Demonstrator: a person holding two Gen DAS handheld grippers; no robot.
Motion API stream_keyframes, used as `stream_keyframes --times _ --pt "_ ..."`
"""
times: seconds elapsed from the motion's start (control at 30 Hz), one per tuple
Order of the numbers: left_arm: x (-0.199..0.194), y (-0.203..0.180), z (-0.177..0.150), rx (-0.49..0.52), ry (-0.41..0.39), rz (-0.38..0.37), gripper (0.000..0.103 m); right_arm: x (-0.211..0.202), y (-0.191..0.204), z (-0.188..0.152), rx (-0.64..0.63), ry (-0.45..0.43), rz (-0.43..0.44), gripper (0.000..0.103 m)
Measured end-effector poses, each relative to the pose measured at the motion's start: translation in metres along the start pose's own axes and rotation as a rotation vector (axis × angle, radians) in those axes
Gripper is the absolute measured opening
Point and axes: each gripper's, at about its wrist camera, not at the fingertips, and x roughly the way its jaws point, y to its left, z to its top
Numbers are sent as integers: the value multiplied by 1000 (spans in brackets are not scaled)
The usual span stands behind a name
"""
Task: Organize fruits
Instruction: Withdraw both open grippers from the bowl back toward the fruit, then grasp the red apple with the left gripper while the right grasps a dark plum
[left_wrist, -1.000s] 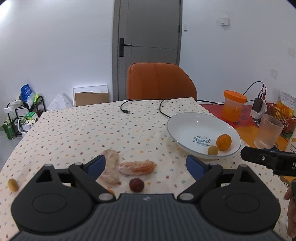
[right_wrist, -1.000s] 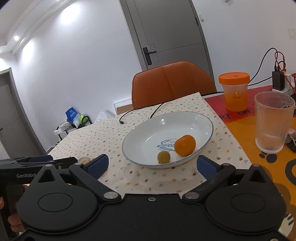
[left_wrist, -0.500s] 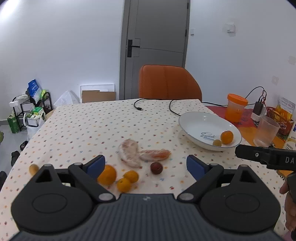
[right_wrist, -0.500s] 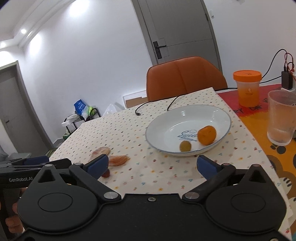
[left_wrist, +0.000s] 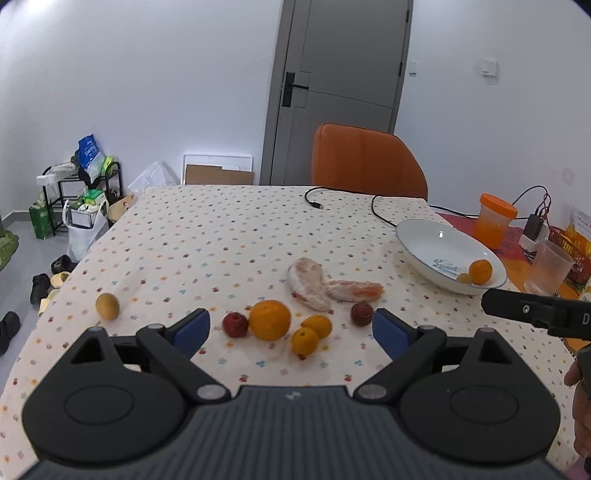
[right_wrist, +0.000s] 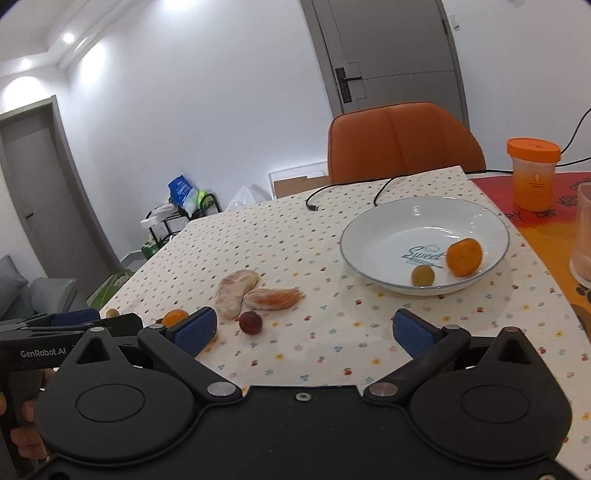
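Hovering low over the near edge of the tabletop (left_wrist: 221, 236), the left claw (left_wrist: 291, 328) is spread wide with nothing between its blue pads. The right claw (right_wrist: 304, 330) is spread too, and empty. Just beyond the left claw lies a cluster of loose fruit: a large orange (left_wrist: 269, 319), two small oranges (left_wrist: 305, 340) touching each other, and a dark red fruit (left_wrist: 235, 325) against the large orange's left side. Another dark red fruit (left_wrist: 361, 314) sits to the right, and a yellowish fruit (left_wrist: 107, 305) lies well apart on the left. Behind them lie two peeled citrus segments (left_wrist: 308, 282), touching. Farther right, the white plate (right_wrist: 384, 229) holds one orange (right_wrist: 464, 257) and a small yellowish fruit (right_wrist: 423, 275).
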Motion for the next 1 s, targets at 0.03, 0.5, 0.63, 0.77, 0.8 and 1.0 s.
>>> stream_keyframes --times 0.03,0.5,0.63,0.77,0.8,1.0 --pt "0 3 -1 -5 2 1 94 1 1 0 0 0 9 103" --pt "12 26 -14 -53 -1 11 90 21 28 -6 -107 30 27 98" --pt "17 28 -16 -60 6 15 81 29 30 -7 -107 47 36 88" --pt "25 32 -18 -70 18 16 73 37 30 -8 -114 58 29 84" --pt "27 32 -18 -72 20 16 70 39 30 -8 -113 60 30 83" --pt "38 34 -19 -75 34 6 58 51 31 -11 -113 80 42 74"
